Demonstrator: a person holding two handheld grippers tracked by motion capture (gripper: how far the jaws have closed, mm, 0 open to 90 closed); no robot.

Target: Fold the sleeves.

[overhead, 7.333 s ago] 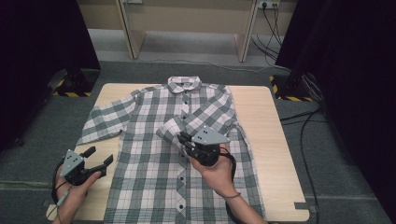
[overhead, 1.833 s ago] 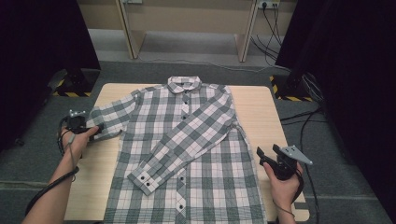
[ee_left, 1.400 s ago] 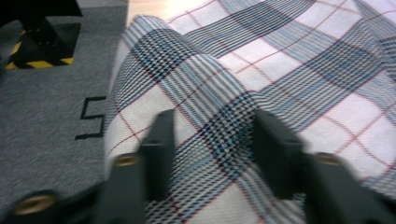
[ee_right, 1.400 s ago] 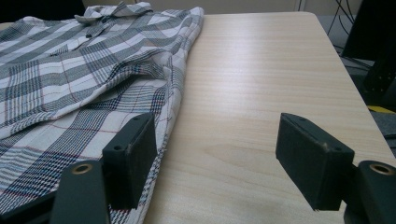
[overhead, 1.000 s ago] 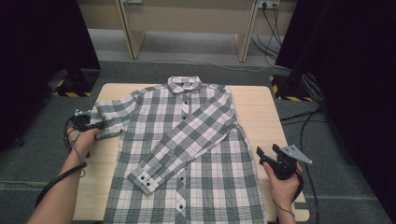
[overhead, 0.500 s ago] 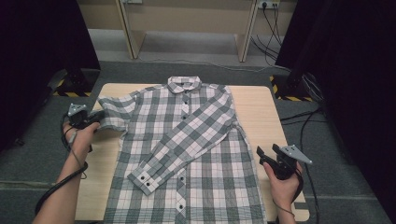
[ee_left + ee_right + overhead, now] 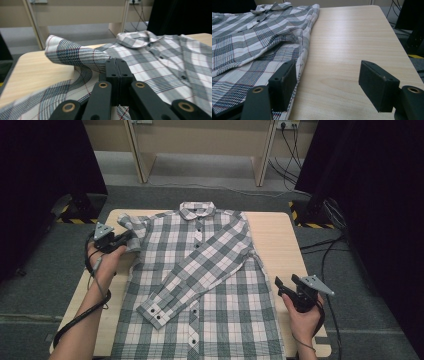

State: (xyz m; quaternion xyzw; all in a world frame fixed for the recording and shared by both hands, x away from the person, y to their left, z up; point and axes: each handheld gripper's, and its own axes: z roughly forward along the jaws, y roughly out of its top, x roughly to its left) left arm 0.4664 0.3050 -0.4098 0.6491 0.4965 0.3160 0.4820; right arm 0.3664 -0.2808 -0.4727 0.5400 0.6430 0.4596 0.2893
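We are folding the shirt (image 7: 210,285) on the desk (image 7: 272,232): our left tool (image 7: 116,72) is clamped on the sleeve (image 7: 75,53), lifted just ahead of it. Next we carry the sleeve across the shirt's front, while the right tool (image 7: 329,82) hangs open, the hem beside its left jaw.

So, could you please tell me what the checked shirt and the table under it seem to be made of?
The shirt looks like thin woven cloth, probably cotton or a blend, matte: the check is woven through, and the sleeve drapes softly where the left claw pinches it. The table looks like pale wood or wood-grain laminate, with a smooth, slight sheen and visible grain lines.
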